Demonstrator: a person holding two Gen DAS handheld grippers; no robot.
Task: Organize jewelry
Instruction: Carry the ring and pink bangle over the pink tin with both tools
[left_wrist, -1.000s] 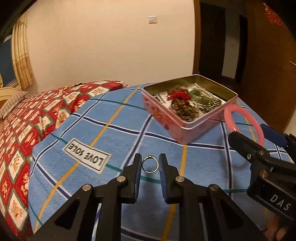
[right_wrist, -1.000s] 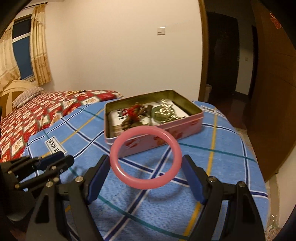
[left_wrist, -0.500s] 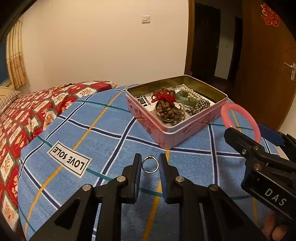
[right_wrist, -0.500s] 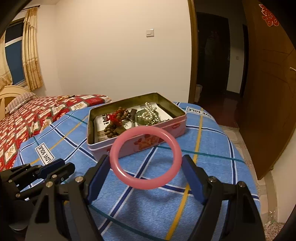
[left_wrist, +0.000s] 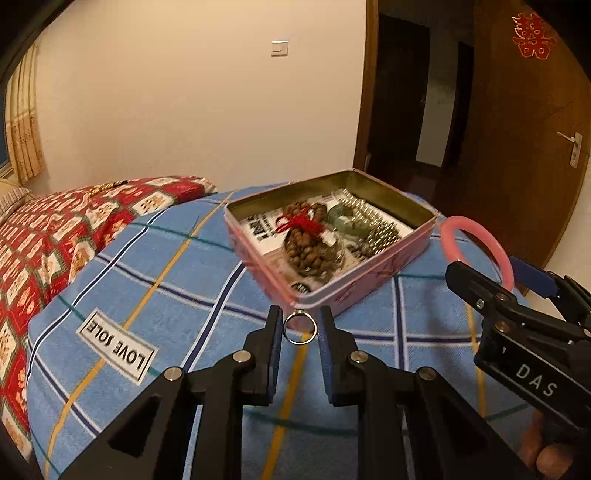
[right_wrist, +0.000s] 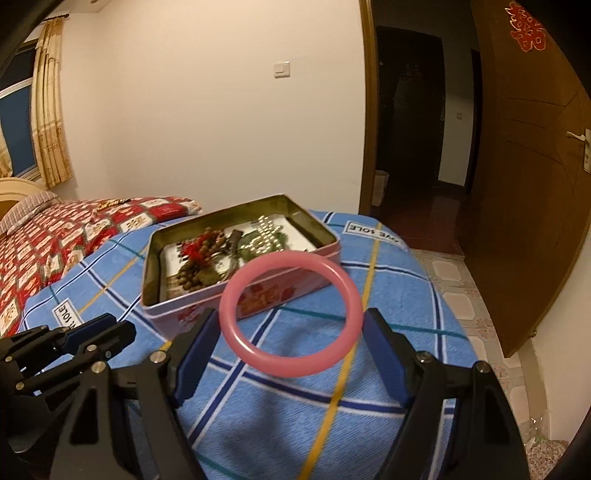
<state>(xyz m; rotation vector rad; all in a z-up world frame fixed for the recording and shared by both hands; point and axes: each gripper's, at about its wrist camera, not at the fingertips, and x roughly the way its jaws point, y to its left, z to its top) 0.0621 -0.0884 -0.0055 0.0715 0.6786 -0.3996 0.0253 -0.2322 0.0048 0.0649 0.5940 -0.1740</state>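
On blue plaid blanket (left_wrist: 192, 280) by wooden door (left_wrist: 517, 147), pink tin (left_wrist: 369, 288) nearer than before; left gripper (left_wrist: 299, 328) pinching ring (left_wrist: 300, 328), right gripper (right_wrist: 291, 325) clamping bangle (right_wrist: 291, 317)

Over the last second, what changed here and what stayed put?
Both grippers have come closer to the pink tin. Grips are unchanged: the left gripper stays shut on the small ring, the right gripper on the pink bangle. The tin's beads stay inside.
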